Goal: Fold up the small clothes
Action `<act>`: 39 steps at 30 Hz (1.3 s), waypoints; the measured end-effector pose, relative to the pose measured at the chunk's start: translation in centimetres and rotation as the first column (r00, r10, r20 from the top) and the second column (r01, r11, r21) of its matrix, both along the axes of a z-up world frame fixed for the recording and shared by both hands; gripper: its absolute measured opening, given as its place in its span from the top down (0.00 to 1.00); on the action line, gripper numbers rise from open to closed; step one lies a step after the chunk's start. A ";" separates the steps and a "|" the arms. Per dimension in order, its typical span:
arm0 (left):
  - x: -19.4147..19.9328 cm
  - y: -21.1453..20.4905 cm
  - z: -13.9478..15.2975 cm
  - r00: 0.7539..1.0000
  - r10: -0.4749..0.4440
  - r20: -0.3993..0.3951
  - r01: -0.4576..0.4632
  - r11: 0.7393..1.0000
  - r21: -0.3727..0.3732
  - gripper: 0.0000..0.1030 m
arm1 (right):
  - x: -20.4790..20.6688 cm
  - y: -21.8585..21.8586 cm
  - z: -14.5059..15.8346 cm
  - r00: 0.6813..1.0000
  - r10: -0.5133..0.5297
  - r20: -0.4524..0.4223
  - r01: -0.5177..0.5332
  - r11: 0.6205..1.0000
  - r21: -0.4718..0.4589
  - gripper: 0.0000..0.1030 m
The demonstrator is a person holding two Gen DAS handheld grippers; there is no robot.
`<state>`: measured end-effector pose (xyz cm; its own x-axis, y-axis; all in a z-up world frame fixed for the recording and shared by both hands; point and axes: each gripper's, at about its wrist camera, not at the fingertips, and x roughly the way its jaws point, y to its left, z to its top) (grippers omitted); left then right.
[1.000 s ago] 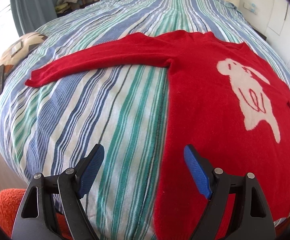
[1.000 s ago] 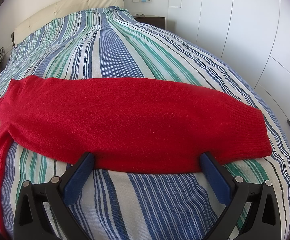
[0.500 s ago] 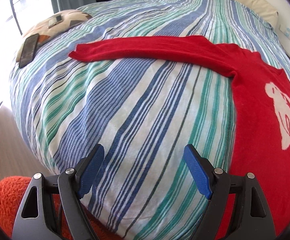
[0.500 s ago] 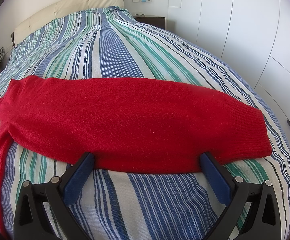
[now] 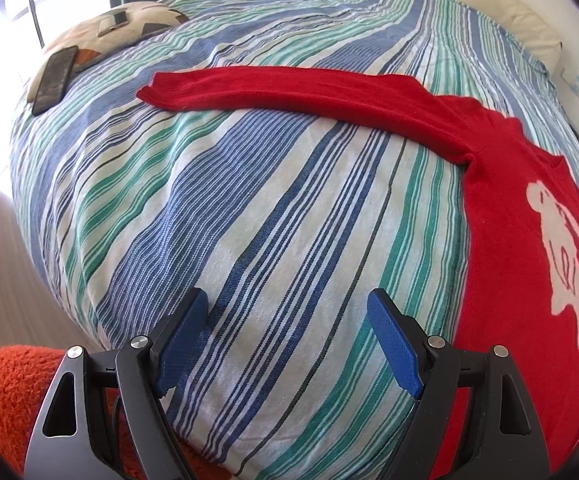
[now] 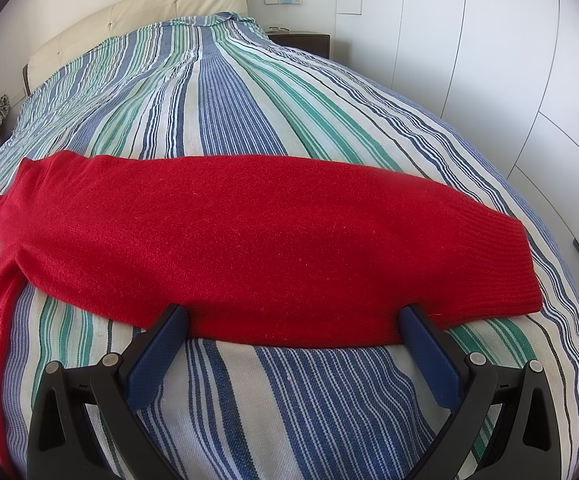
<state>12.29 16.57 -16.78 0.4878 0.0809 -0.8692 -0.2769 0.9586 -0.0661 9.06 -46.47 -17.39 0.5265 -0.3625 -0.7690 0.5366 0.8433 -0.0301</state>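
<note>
Folding has not begun, as far as I can judge: the red sweater lies flat on the striped bed, both sleeves stretched straight out and its white animal motif facing up. My left gripper hovers over bare bedspread, fingers spread, holding nothing. My right gripper sits with fingers parted at the near edge of the right sleeve, not clamping it. Both sleeves and the body remain to fold. A phone and cushion lie well apart from the left cuff; nothing blocks me.
</note>
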 end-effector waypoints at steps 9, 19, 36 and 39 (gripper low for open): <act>0.0 0.1 -0.1 1.000 0.010 -0.004 -0.010 1.000 0.002 0.19 | 0.0 0.0 0.0 1.000 0.000 0.000 0.000 1.000 0.000 0.00; 0.0 -0.2 -0.2 1.000 0.004 -0.006 -0.004 1.000 0.020 0.19 | 0.0 0.0 0.0 1.000 0.000 0.000 0.000 1.000 0.000 0.00; 0.0 0.0 -0.1 1.000 0.012 -0.003 -0.012 1.000 0.008 0.19 | 0.0 0.0 0.0 1.000 0.000 0.000 0.000 1.000 0.001 0.00; 0.0 0.0 0.0 1.000 0.012 -0.002 -0.012 1.000 0.007 0.19 | 0.0 0.0 0.0 1.000 0.000 0.000 0.000 1.000 0.001 0.00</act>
<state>12.25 16.60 -16.82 0.4850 0.0927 -0.8696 -0.2887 0.9556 -0.0591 9.04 -46.49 -17.37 0.5268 -0.3618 -0.7691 0.5362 0.8435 -0.0295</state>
